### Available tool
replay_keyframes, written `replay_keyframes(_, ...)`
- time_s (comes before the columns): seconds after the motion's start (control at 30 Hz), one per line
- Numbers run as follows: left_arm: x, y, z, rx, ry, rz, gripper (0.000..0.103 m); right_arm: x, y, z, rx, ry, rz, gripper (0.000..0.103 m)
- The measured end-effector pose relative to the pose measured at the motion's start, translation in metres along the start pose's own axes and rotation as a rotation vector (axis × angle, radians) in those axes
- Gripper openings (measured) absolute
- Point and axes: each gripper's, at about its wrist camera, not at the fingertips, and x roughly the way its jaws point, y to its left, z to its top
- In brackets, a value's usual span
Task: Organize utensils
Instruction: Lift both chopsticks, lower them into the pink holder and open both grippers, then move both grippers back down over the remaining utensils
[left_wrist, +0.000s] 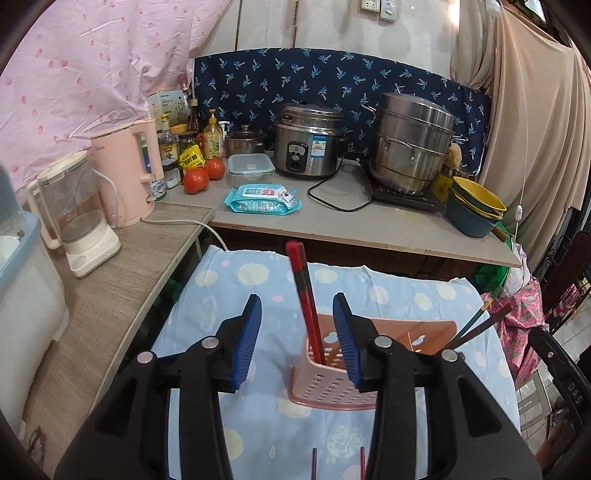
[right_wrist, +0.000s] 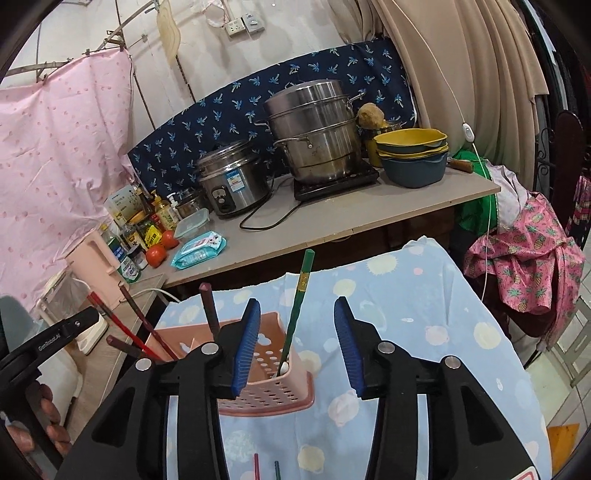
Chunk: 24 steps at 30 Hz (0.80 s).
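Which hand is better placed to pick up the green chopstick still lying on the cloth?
Probably the right. The green chopstick shows just beneath the open right gripper, while the left wrist view shows none on the cloth.

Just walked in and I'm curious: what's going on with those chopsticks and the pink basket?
A person is sorting chopsticks into a pink basket on a blue patterned cloth, one tool in each hand. The left tool is open with the red chopsticks standing in the basket between its pads, untouched. The right tool is open too, around a green chopstick at the basket's other end. More chopstick ends lie on the cloth nearer the cameras.
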Motion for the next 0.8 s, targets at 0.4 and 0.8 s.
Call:
replay_keyframes(0.4,-0.034,0.008,-0.049,0.017,0.035,0.028,0.043,-0.041,0.009,-0.063,-0.133,0.106,0.002,0.041)
replay_keyframes(0.8,-0.037,0.020,-0.164,0.082,0.215,0.106,0.050,-0.040,0.007,-0.170,-0.221,0.345,-0.009,0.036)
